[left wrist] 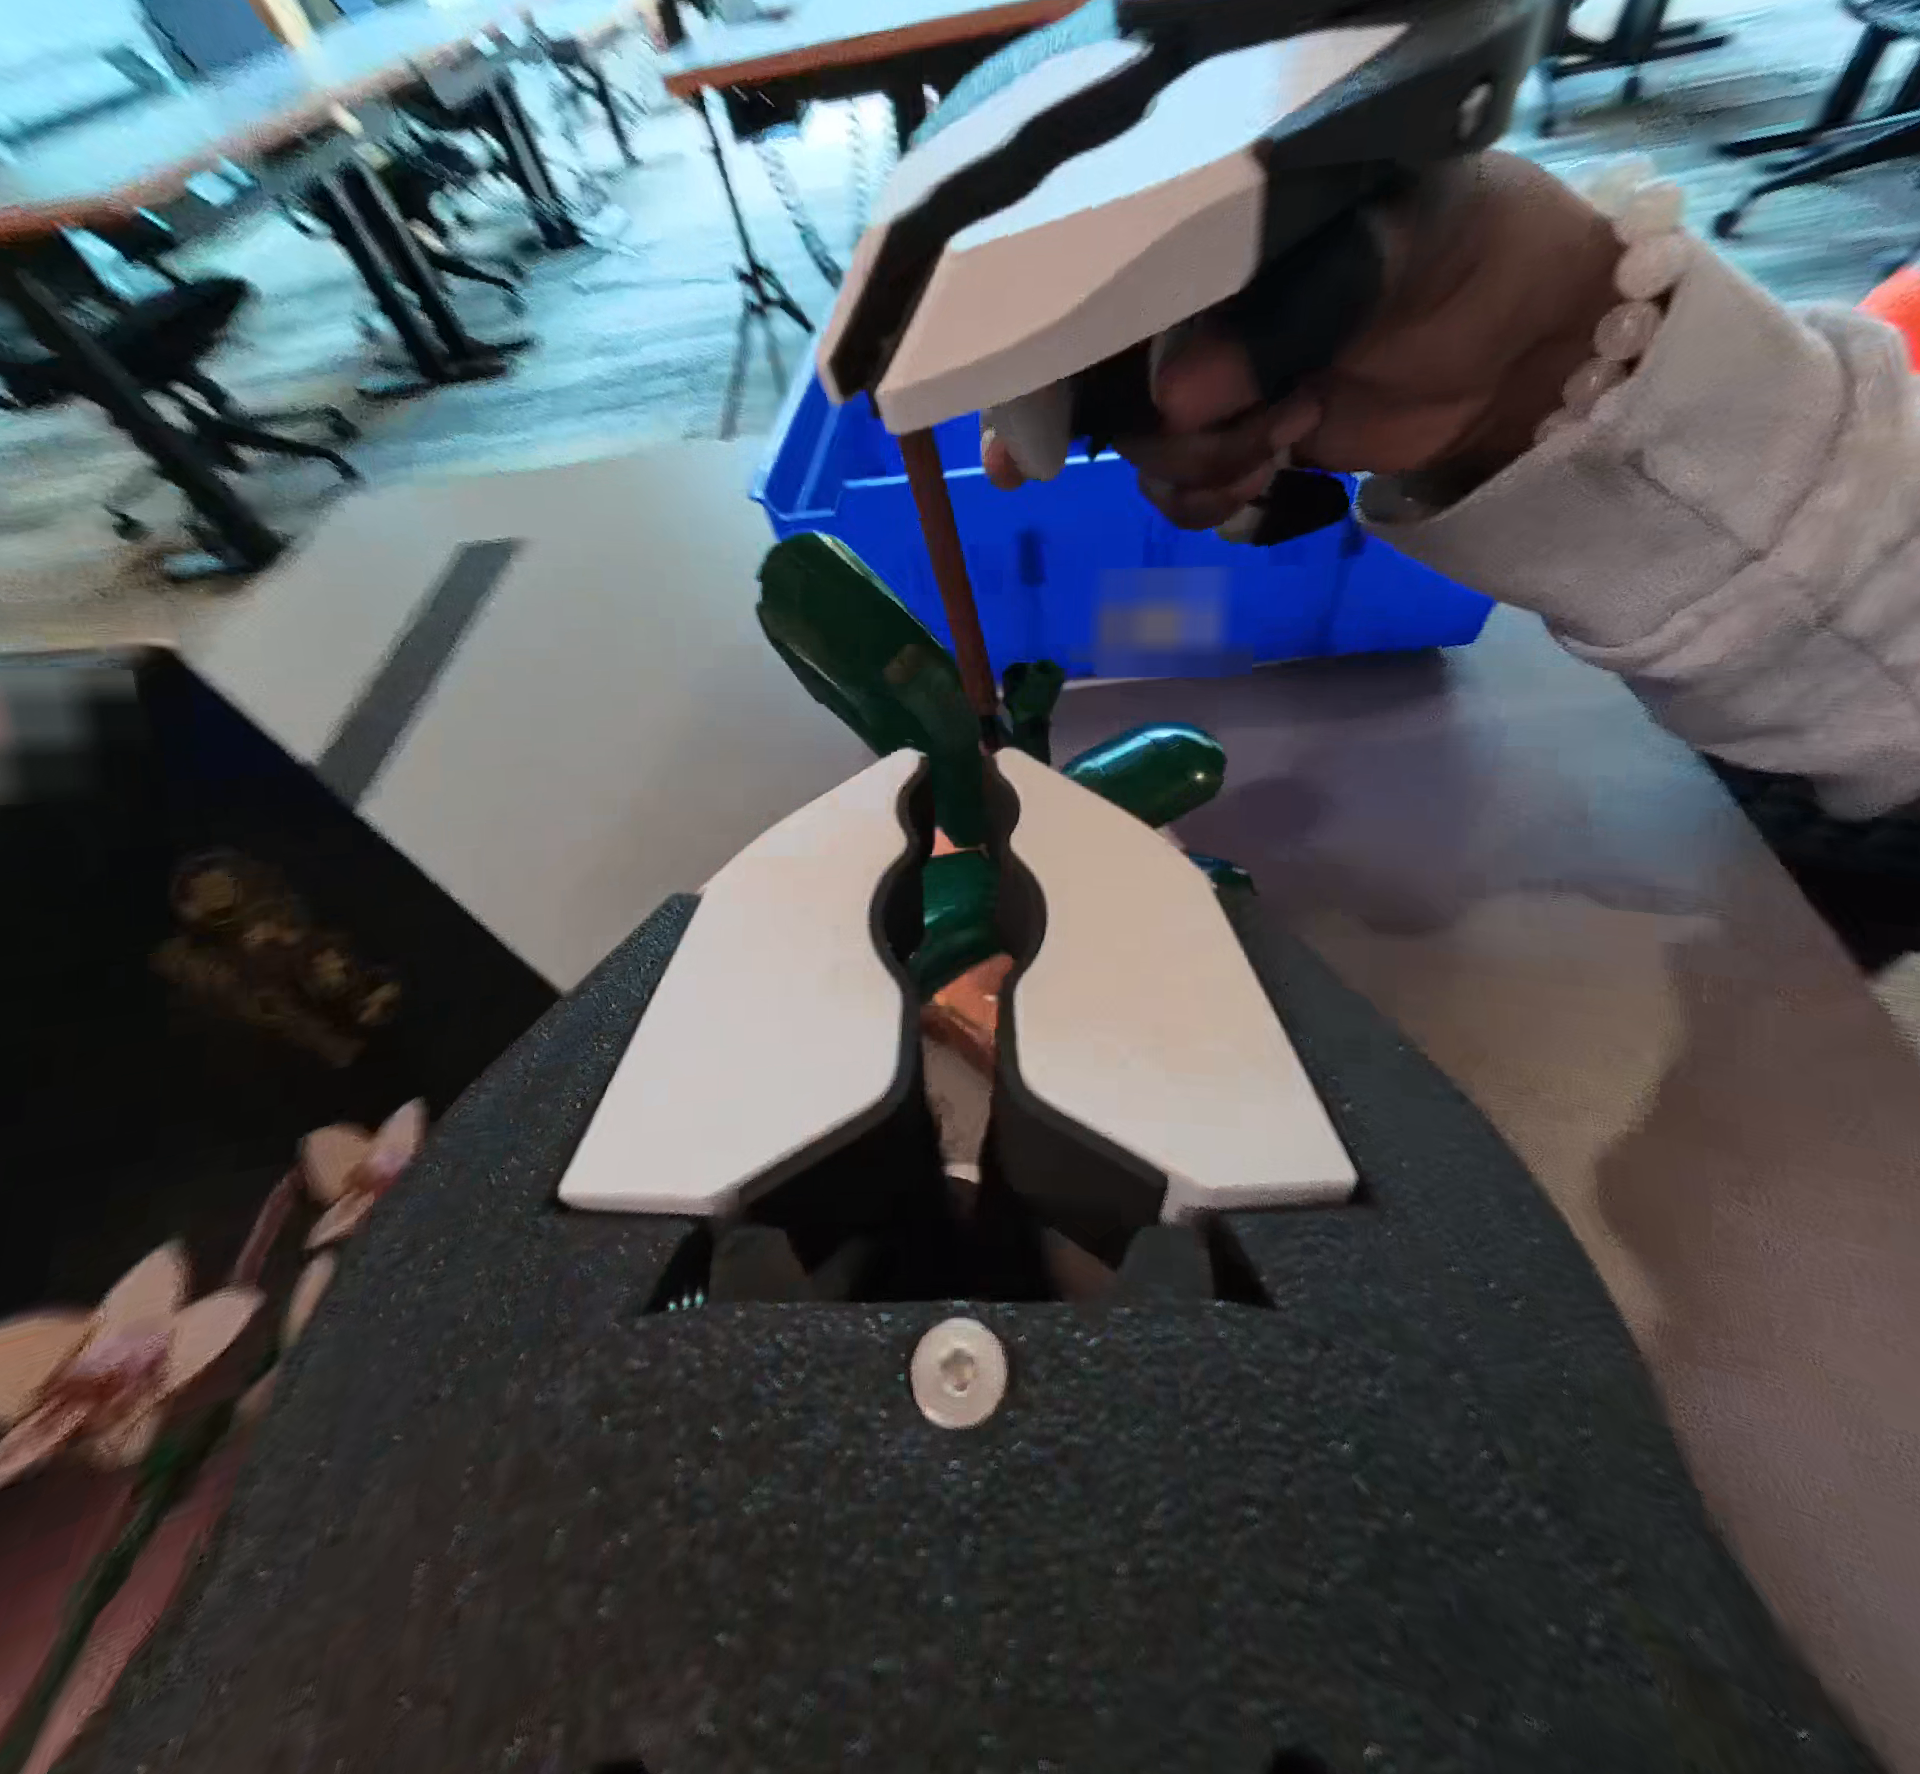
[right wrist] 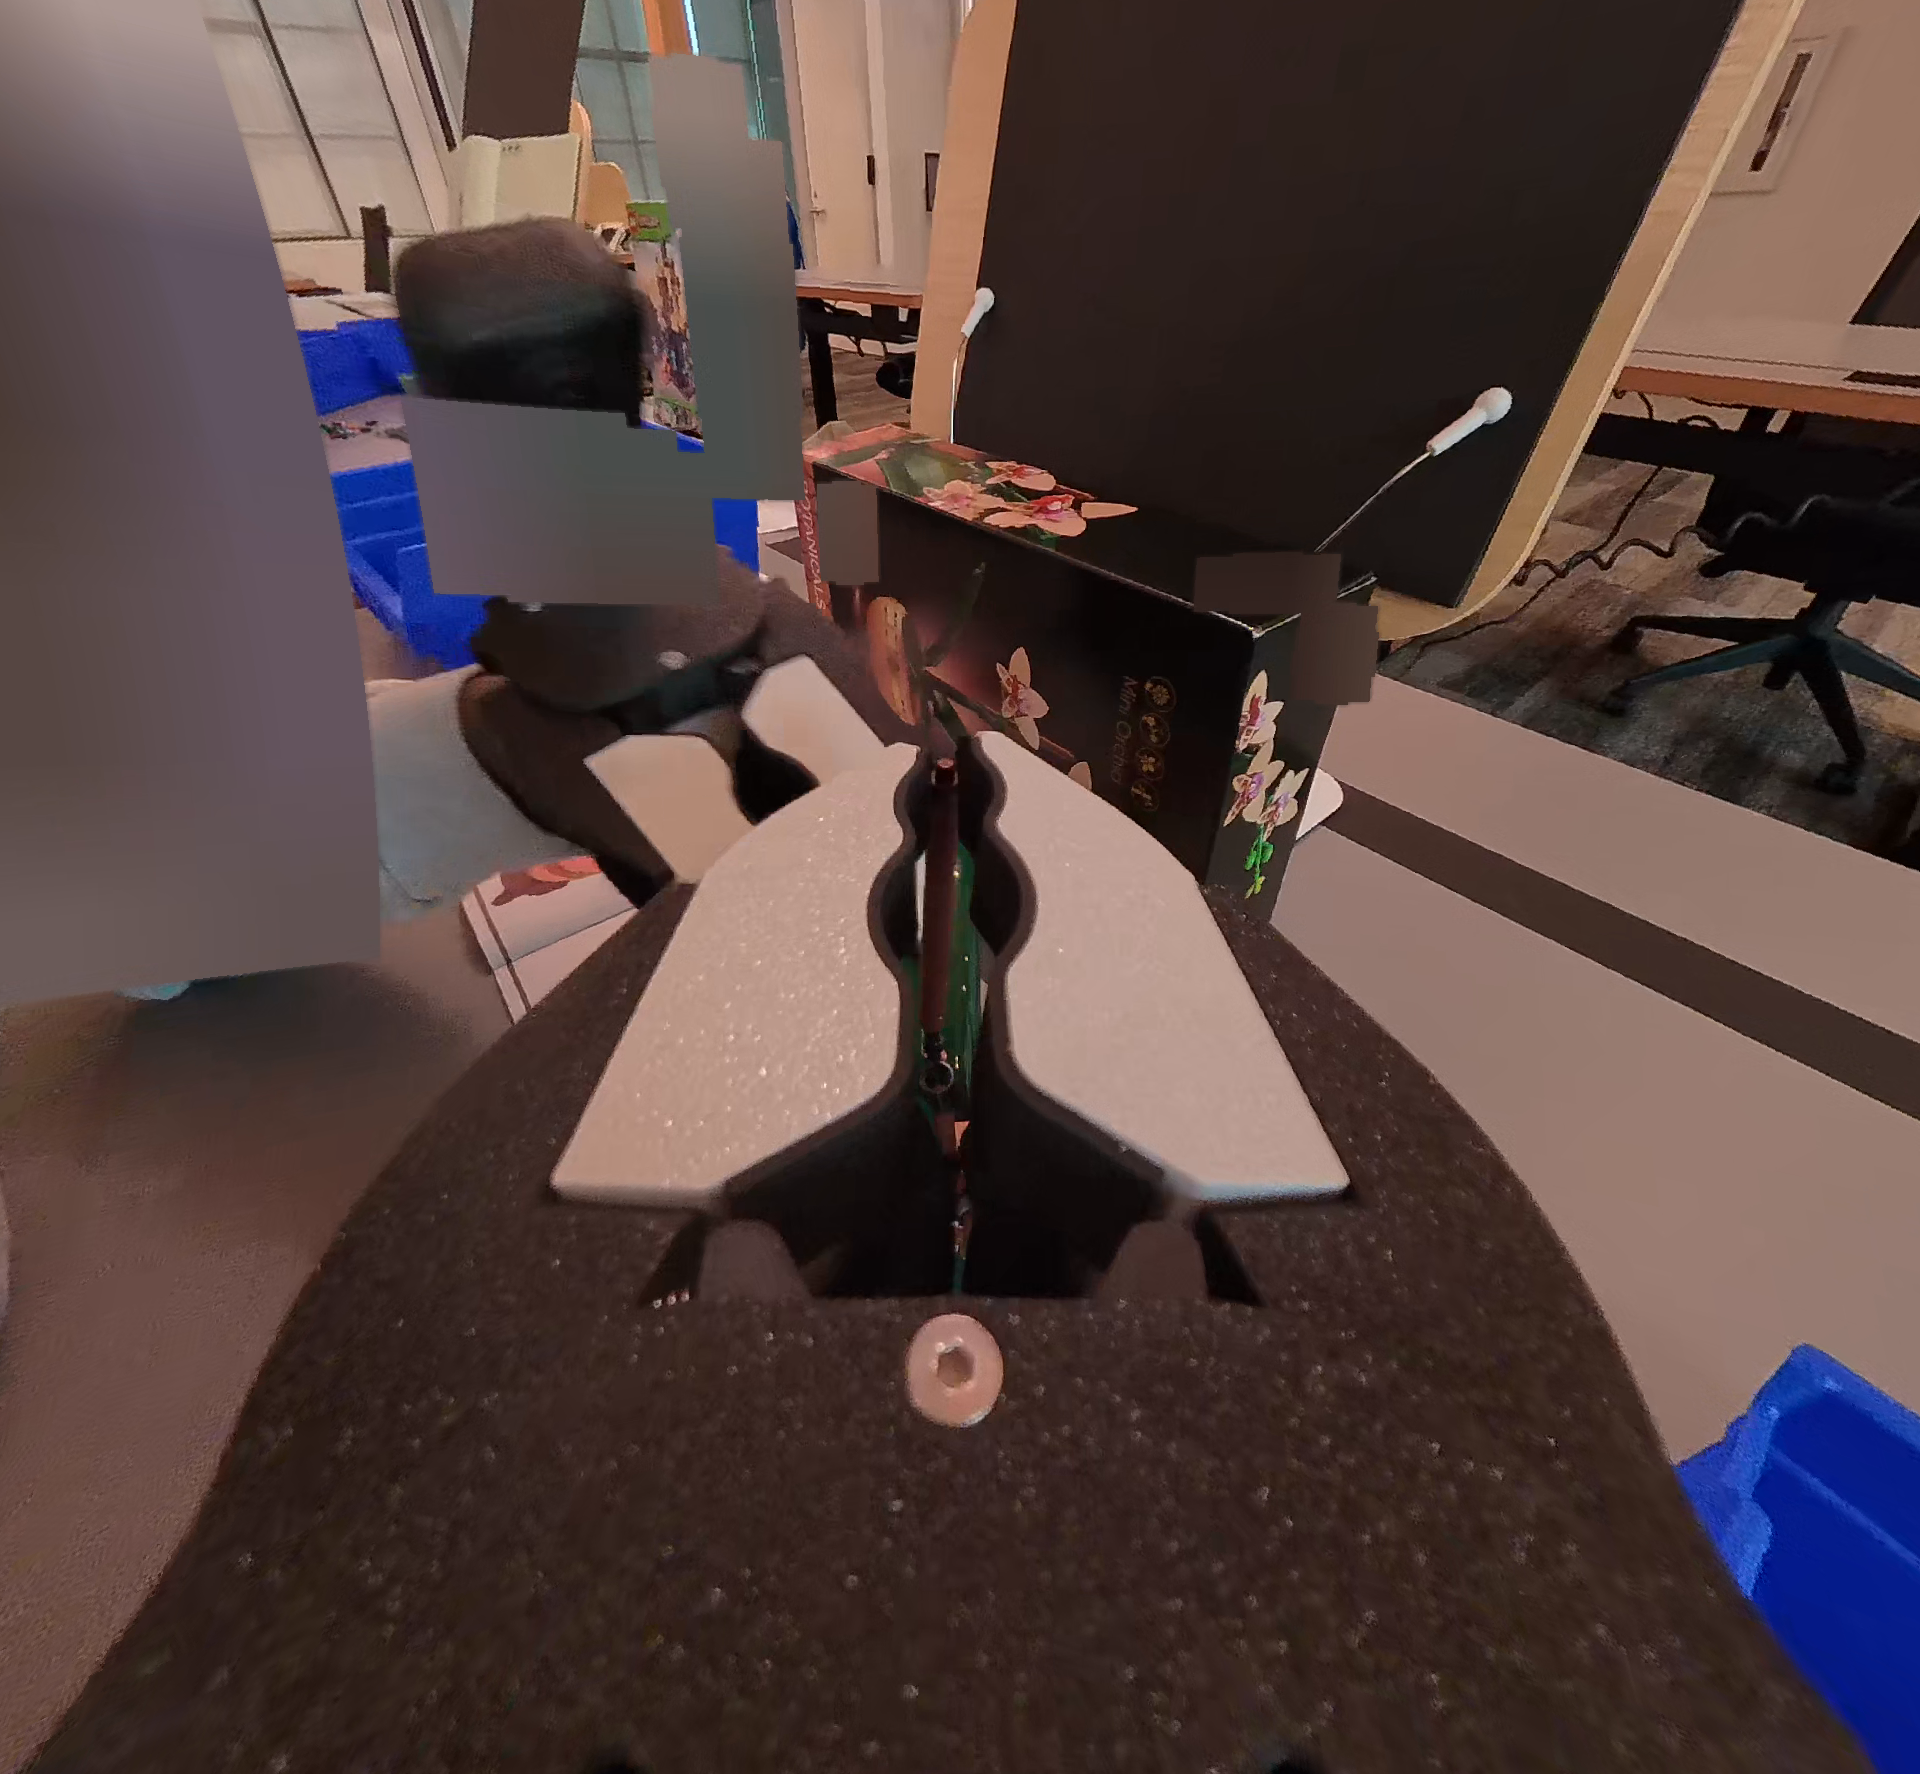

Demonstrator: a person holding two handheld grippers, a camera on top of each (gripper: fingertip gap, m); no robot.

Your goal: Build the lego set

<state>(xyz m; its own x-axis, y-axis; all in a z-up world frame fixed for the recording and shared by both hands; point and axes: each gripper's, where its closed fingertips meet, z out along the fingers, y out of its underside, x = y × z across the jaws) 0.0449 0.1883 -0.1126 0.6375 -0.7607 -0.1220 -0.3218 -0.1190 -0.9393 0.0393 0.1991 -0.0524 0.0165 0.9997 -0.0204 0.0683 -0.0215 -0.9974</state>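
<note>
My left gripper [left wrist: 961, 768] is shut on a dark green leafy Lego plant piece [left wrist: 873, 654], held above the grey table. My right gripper [left wrist: 873, 384] comes in from above, shut on a thin brown stem rod [left wrist: 951, 581]. The rod's lower end meets the green piece just beyond my left fingertips. In the right wrist view the right gripper [right wrist: 948, 753] clamps the brown rod [right wrist: 940, 893] lengthwise between its fingers, with green parts behind it. The left gripper [right wrist: 769, 768] shows to the left there. A person's hand in a white sleeve [left wrist: 1621, 519] holds the right gripper.
A blue bin [left wrist: 1143, 561] stands behind the plant on the table [left wrist: 582, 737]. A black set box [right wrist: 1091, 644] with orchid pictures stands ahead of the right gripper. Pink Lego flowers [left wrist: 135, 1340] lie at lower left. Another blue bin [right wrist: 1808, 1516] is at lower right. A booklet [right wrist: 530, 903] lies on the table.
</note>
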